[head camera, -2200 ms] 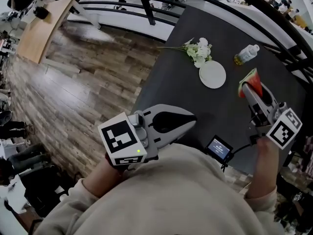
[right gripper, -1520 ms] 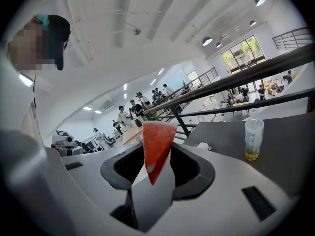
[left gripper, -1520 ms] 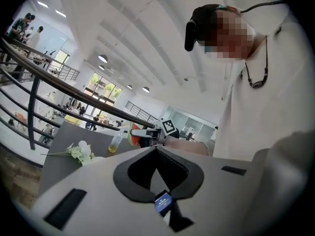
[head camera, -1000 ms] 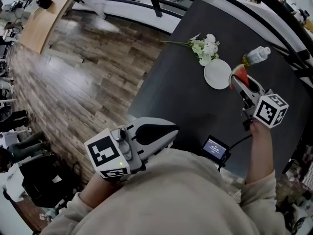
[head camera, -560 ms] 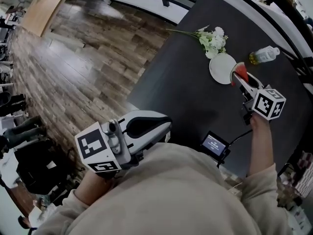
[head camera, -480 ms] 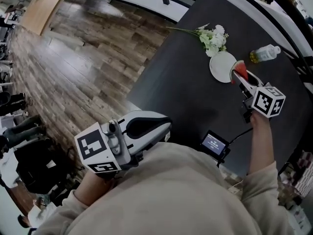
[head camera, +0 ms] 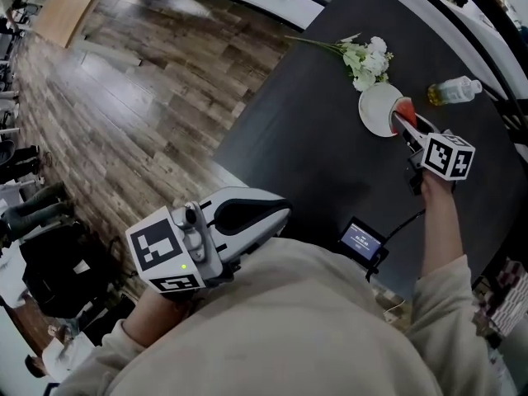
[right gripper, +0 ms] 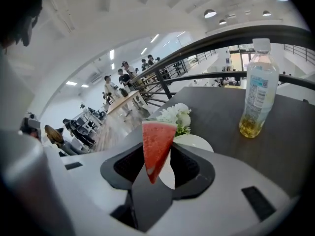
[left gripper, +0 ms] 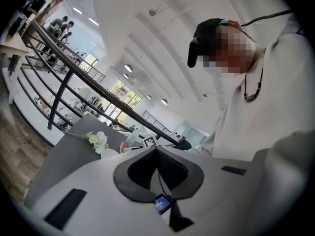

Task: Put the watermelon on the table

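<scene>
Right hand-held gripper (head camera: pixel 403 120): clamped on the watermelon wedge (right gripper: pixel 157 149), which hangs at the white plate's (head camera: pixel 373 115) right rim. Left hand-held gripper (left gripper: pixel 157 156): jaws together, empty, by your torso. Lower until the wedge meets bare dark worktop (head camera: pixel 313 139), clear of plate and bottle (head camera: pixel 452 94); only then ease the jaws apart

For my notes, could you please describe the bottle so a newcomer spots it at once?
On the dark table, right of the white plate in the head view, stands a bottle. It alone is clear plastic, white-capped, with a little yellowish liquid.
</scene>
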`<state>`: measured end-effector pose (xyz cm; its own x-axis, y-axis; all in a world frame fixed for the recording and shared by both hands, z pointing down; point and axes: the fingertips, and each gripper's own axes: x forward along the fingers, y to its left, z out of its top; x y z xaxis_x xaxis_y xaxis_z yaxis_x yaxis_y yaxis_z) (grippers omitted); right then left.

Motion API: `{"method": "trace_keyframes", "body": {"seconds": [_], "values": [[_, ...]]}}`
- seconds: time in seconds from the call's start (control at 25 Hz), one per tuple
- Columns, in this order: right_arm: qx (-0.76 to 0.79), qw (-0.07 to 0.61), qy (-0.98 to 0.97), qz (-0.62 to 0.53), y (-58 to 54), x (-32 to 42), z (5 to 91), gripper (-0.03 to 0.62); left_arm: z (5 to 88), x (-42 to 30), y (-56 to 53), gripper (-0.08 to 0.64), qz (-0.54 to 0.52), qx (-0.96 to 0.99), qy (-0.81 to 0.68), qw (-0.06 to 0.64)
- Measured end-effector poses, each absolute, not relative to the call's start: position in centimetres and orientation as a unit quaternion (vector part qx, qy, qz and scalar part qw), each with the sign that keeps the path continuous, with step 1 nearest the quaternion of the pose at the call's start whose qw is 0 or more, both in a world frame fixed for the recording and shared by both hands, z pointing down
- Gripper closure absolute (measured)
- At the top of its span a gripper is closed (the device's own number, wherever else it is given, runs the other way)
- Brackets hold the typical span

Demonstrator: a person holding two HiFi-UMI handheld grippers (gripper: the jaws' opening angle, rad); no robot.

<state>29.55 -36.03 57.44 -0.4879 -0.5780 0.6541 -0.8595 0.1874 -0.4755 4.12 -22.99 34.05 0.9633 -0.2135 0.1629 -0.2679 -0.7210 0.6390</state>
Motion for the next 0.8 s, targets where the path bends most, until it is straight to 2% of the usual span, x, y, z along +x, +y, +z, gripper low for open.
{"method": "trace_keyframes", "body": {"seconds": [0.8], "values": [[0.501, 0.285, -0.693, 0.433, -37.8, 30.8, 66.1, 0.416, 35.1, 2.9, -22.9, 0.554, 0.051, 0.921, -0.158, 0.353]]}}
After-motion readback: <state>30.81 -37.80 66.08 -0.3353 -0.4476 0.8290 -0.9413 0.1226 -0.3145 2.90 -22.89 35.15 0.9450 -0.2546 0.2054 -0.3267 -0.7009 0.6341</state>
